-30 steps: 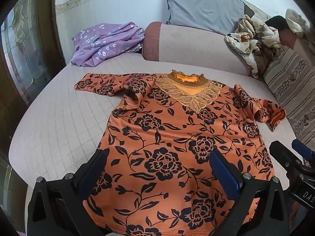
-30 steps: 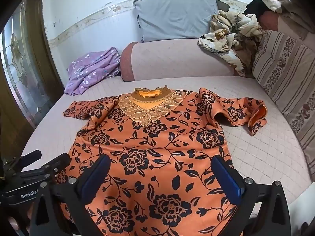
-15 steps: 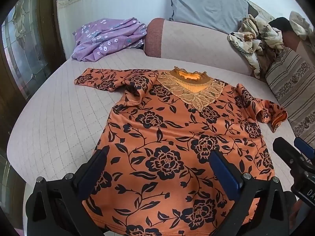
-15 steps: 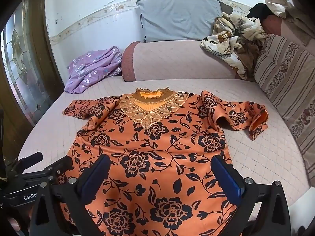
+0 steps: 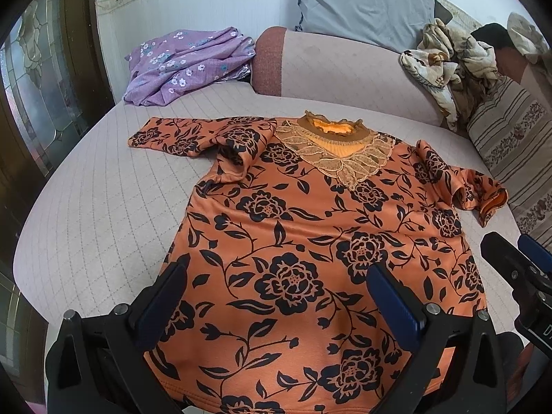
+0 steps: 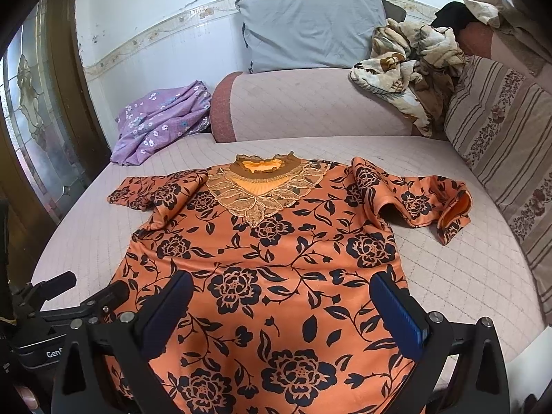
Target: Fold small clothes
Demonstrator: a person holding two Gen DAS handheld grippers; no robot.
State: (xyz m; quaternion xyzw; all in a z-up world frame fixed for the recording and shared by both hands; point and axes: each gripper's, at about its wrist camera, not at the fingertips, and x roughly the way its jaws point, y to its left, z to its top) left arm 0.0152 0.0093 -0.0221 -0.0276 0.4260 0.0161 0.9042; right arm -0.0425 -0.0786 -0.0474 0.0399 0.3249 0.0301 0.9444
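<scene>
- I had the orange floral top (image 5: 296, 241) spread flat, front up, on the quilted bed cover (image 5: 96, 214), lace collar (image 5: 339, 151) pointing away from me.
- My left gripper (image 5: 276, 296) hung over the hem with its jaws spread wide and nothing between them; I couldn't tell whether the tips touched cloth.
- My right gripper (image 6: 281, 302) sat just beside it, also gaping and empty.
- The hem itself was cut off by the frame edge and hidden behind both gripper bodies.
- The top's far sleeve (image 6: 421, 203) lay crumpled, its cuff turned up; the fold beneath it I couldn't make out.
- A purple flowered cloth (image 5: 186, 65) lay heaped well apart near the wall.
- A rumpled blanket (image 6: 407, 69) sat on the bolster, shape unclear.
</scene>
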